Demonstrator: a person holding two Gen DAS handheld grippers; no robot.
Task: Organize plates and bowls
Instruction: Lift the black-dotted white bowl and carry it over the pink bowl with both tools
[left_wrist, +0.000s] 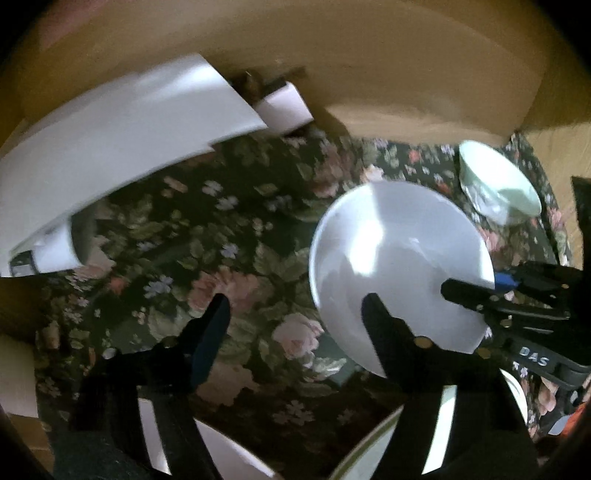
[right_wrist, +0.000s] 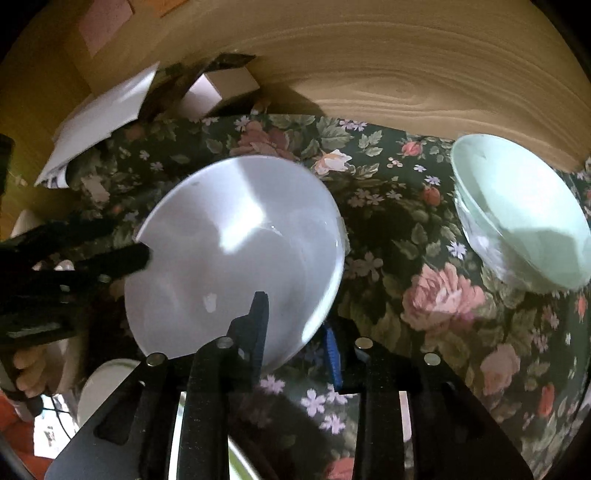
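Note:
A white bowl (left_wrist: 399, 251) (right_wrist: 236, 251) hangs tilted over the floral cloth (left_wrist: 229, 258). My right gripper (right_wrist: 295, 325) is shut on its near rim, one finger inside and the blue-padded finger underneath; in the left wrist view it (left_wrist: 480, 286) comes in from the right. My left gripper (left_wrist: 295, 310) is open, with one finger over the bowl's inside and the other over the cloth, apart from the rim. From the right wrist it (right_wrist: 118, 240) straddles the bowl's left rim. A pale green bowl (left_wrist: 498, 184) (right_wrist: 524, 214) stands on the cloth at the right.
White plates (left_wrist: 229, 454) lie under the grippers at the near edge, one with a green rim (left_wrist: 369, 450). White sheets (left_wrist: 110, 140) and a small white box (left_wrist: 284, 107) sit at the back left. A wooden wall (right_wrist: 406, 74) closes the back.

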